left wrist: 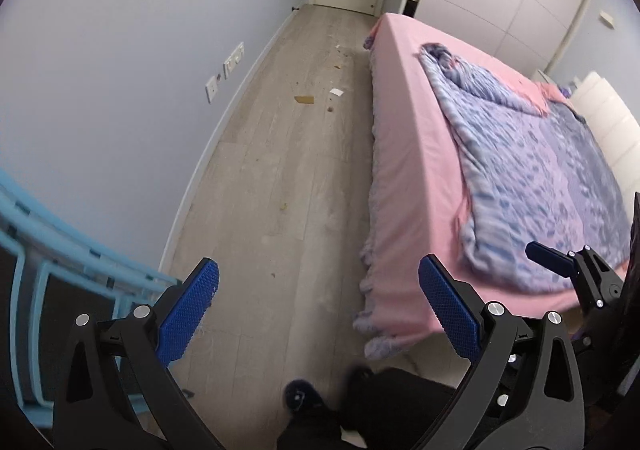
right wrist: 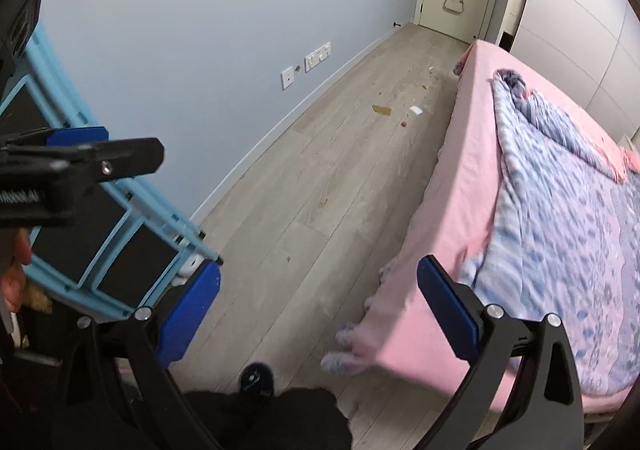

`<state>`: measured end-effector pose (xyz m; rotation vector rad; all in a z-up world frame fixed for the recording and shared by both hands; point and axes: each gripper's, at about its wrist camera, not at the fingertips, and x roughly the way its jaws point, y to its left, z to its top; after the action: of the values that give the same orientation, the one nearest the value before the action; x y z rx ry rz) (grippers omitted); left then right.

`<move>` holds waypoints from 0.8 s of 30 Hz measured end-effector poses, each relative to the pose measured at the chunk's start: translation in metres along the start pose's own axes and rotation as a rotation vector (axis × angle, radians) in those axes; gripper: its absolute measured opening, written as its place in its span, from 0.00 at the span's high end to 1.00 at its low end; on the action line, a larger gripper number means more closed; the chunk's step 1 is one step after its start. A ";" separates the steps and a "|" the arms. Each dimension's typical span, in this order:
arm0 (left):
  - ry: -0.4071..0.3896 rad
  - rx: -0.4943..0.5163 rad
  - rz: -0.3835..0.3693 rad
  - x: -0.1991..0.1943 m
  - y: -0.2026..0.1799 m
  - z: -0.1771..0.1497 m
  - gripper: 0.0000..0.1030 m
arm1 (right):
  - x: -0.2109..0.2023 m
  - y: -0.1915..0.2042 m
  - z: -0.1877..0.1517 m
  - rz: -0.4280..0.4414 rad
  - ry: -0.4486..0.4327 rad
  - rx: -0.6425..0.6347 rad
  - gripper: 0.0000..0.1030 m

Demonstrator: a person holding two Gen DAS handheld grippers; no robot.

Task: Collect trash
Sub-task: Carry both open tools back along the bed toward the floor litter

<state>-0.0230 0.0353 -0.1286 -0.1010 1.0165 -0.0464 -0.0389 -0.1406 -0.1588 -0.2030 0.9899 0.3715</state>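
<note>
Left wrist: left gripper spread, empty; cardboard scrap far ahead.

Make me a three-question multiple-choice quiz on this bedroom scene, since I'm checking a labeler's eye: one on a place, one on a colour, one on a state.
1. Where do the trash scraps lie?
A. on the bed
B. on the floor between wall and bed
C. on the blue rack

2. What colour is the bed sheet?
A. pink
B. green
C. white

3. How do the left gripper and the right gripper stand?
A. both shut on trash
B. one open, one shut
C. both open, holding nothing

Answers:
1. B: brown and white bits dot the wood floor along the bed.
2. A: the sheet under the bluish patterned blanket is pink.
3. C: each wrist view shows the blue pads wide apart with only floor between.
</note>
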 end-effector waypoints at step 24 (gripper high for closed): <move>0.009 0.043 0.021 0.210 0.019 0.357 0.06 | 0.200 -0.146 0.321 0.021 -0.026 0.006 0.07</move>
<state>0.3905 0.0581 -0.1218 -0.0511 1.0247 -0.0501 0.3667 -0.1257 -0.1554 -0.1824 0.9684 0.3892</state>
